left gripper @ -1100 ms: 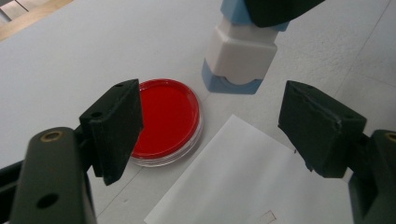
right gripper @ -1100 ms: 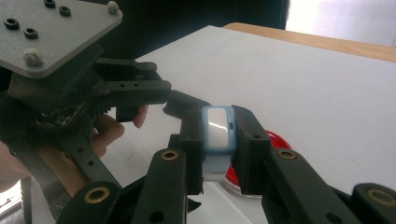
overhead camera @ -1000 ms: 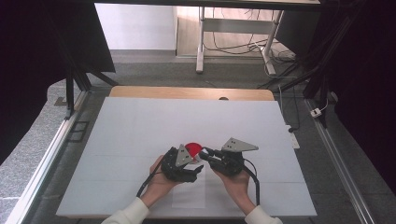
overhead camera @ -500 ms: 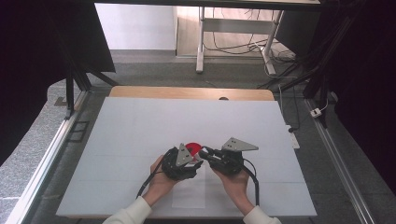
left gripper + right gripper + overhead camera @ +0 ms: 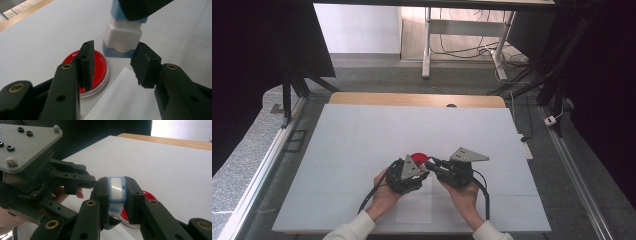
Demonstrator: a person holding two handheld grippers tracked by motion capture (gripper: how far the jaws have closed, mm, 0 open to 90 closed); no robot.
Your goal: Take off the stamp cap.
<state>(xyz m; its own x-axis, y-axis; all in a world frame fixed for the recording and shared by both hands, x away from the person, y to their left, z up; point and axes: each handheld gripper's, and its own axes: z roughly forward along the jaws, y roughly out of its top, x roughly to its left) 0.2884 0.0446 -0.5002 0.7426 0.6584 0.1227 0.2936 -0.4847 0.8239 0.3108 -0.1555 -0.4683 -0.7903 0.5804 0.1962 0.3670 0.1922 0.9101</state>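
Note:
My right gripper (image 5: 117, 195) is shut on a small blue and white block (image 5: 116, 188), holding it just above the table. The block's white lower end (image 5: 122, 35) hangs just beyond my left gripper (image 5: 112, 65). That gripper's jaws have just been closing and stand either side of the block, with a gap still at the left pad. A round red dish with a clear rim (image 5: 100, 67) lies on the table under the left jaw. In the high view the left gripper (image 5: 424, 170) and right gripper (image 5: 433, 162) meet tip to tip beside the red dish (image 5: 418, 158).
A white paper sheet (image 5: 414, 207) lies on the white table (image 5: 362, 135) between the person's forearms, and its corner (image 5: 125, 100) reaches under the left gripper. A wooden strip (image 5: 412, 99) edges the far side. Cables trail from both grippers toward the front edge.
The left gripper's jaws look a little narrower around the block. Both hands and the red dish stay where they were.

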